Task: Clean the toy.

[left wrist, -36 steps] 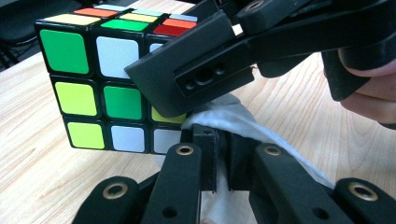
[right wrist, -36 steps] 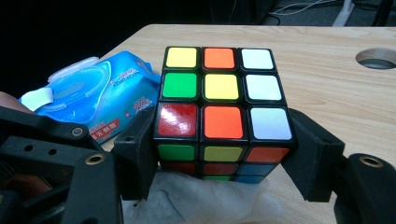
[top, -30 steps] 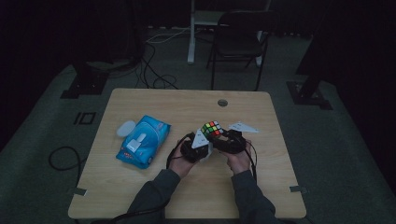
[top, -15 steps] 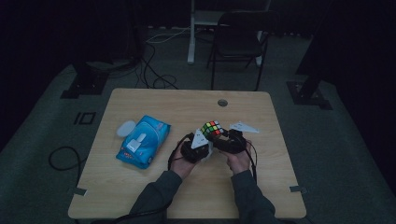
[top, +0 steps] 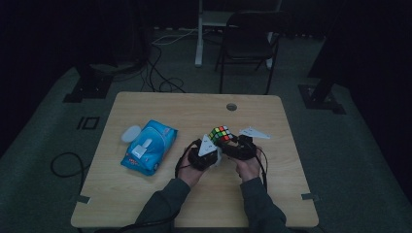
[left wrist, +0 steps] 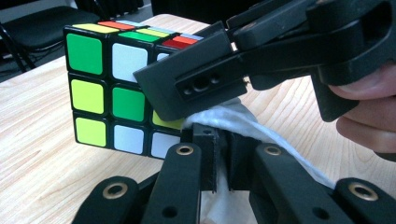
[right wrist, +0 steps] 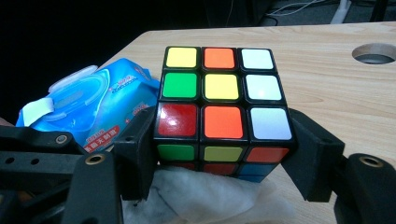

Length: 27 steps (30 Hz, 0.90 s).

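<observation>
Right gripper (right wrist: 224,154) is clamping the puzzle cube (right wrist: 223,100) near the table's (top: 160,104) far edge so it can't spin, while the left gripper (left wrist: 217,154), pinched on a white wipe (left wrist: 233,116), is rubbing its side.

site: I read a dim recording lab | cues: bare wooden table (top: 145,204), floor cables (top: 160,73), stand bases (top: 90,87), folding chair (top: 248,43)

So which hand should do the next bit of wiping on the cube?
Left. The left gripper pinches the white wipe against the cube, while the right gripper is clamped on the cube's sides and probably should just steady it.
</observation>
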Motion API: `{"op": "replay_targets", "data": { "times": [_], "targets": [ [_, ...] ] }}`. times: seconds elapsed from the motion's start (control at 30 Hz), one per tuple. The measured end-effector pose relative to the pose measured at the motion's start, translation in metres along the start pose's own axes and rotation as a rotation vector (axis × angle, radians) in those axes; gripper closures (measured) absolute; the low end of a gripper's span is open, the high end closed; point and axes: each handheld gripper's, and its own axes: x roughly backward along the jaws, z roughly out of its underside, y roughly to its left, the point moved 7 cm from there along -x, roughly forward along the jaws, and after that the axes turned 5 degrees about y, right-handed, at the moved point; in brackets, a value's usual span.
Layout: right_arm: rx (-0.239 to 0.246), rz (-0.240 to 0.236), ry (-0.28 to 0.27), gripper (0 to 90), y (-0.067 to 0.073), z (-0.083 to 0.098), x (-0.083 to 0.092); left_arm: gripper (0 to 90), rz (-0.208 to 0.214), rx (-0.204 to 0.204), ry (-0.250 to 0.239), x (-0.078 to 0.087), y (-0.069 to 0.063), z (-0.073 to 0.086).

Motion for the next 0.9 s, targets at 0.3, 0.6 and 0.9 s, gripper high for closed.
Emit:
{"op": "replay_targets", "data": {
  "times": [0.3, 0.6, 0.9],
  "targets": [
    [-0.012, 0.009, -0.010, 34.4, -0.003, -0.002, 0.003, 85.4, 0.009, 0.011, 0.027, -0.001, 0.002, 0.008],
    [-0.016, 0.004, -0.015, 34.4, -0.002, -0.002, 0.002, 85.3, 0.010, 0.024, 0.041, -0.006, 0.004, 0.011],
    [-0.016, 0.000, -0.016, 34.4, 0.002, -0.002, 0.000, 85.6, -0.007, 0.058, -0.008, -0.005, 0.002, 0.005]
  ]
}}
